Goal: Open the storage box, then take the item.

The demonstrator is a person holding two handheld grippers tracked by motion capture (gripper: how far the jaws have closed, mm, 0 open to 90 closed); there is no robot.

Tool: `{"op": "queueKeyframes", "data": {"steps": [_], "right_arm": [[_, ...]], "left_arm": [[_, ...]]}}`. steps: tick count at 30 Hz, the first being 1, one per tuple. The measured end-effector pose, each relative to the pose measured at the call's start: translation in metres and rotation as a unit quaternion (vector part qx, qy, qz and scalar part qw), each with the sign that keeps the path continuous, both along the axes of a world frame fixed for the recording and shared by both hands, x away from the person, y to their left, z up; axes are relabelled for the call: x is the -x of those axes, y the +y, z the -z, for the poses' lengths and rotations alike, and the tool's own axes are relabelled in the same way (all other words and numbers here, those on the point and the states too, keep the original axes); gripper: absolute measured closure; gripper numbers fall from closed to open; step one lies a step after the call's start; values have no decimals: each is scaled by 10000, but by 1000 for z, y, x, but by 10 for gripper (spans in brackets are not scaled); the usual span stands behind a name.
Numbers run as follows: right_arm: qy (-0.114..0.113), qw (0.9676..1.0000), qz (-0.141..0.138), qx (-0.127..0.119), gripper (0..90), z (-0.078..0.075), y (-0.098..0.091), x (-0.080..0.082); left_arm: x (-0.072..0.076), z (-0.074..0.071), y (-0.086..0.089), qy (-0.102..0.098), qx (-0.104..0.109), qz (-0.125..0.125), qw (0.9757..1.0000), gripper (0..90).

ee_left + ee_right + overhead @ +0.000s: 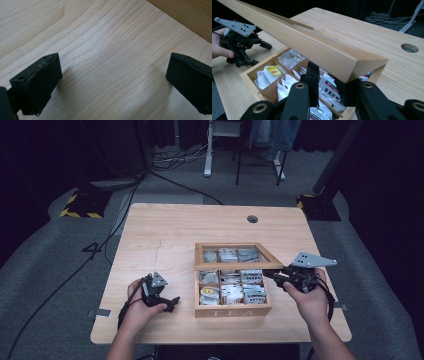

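Observation:
A wooden tea box (232, 310) marked TEA stands at the table's front middle, its compartments holding several tea bags (272, 71). Its glass-windowed lid (235, 265) is tilted up off the box. My right gripper (267, 274) reaches in at the lid's front right corner. In the right gripper view its jaws (328, 82) stand apart beneath the lid (299, 40), with the tips hidden under the wood. My left gripper (172, 304) rests open on the table left of the box, and nothing lies between its jaws (113, 80).
The light wooden table (165, 235) has a round cable hole (252, 219) at its back right. A side of the box (190, 15) crosses the upper right corner of the left gripper view. Cables, stands and chair legs sit on the floor beyond the table.

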State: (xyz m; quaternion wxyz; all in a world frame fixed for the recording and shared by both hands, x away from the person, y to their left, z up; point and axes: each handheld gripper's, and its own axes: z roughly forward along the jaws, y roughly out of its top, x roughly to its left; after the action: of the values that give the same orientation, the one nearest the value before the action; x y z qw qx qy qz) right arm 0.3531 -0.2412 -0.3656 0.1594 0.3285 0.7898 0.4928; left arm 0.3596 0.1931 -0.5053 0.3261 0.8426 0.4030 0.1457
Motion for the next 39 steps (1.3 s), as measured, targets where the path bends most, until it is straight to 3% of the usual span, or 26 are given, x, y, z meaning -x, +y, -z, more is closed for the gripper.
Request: {"op": "queueKeyframes", "data": {"steps": [3,5,6,8,13,18,26,32,35,39], "right_arm": [[-11,10000,6,6,728,0,0,-1],[-12,10000,-7,-1,728,0,0,-2],[-12,10000,-8,-6,728,0,0,-2],[-15,10000,-10,-9,728,1,0,-2],[-23,10000,-27,-30,727,1,0,-3],[-37,10000,-45,-42,727,0,-1,-4],[-16,10000,-74,-58,727,1,0,-6],[-11,10000,-77,-57,727,1,0,-6],[-15,10000,-71,-56,726,1,0,-5],[-12,10000,-71,-58,727,0,-1,-5]], "left_arm": [[1,-2,1,5,49,-148,9999,66],[4,-6,3,-3,43,-213,9998,194],[4,-6,3,-3,43,-213,9998,216],[6,-8,5,2,134,-272,9995,176],[11,-17,7,-120,317,-251,9991,199],[18,-27,7,-64,578,-173,9982,233],[28,-54,1,-136,669,191,9975,250],[36,-75,-7,-216,906,365,9950,272],[41,-85,-13,-327,843,431,9950,273],[49,-99,-25,-498,511,632,9954,268]]}}
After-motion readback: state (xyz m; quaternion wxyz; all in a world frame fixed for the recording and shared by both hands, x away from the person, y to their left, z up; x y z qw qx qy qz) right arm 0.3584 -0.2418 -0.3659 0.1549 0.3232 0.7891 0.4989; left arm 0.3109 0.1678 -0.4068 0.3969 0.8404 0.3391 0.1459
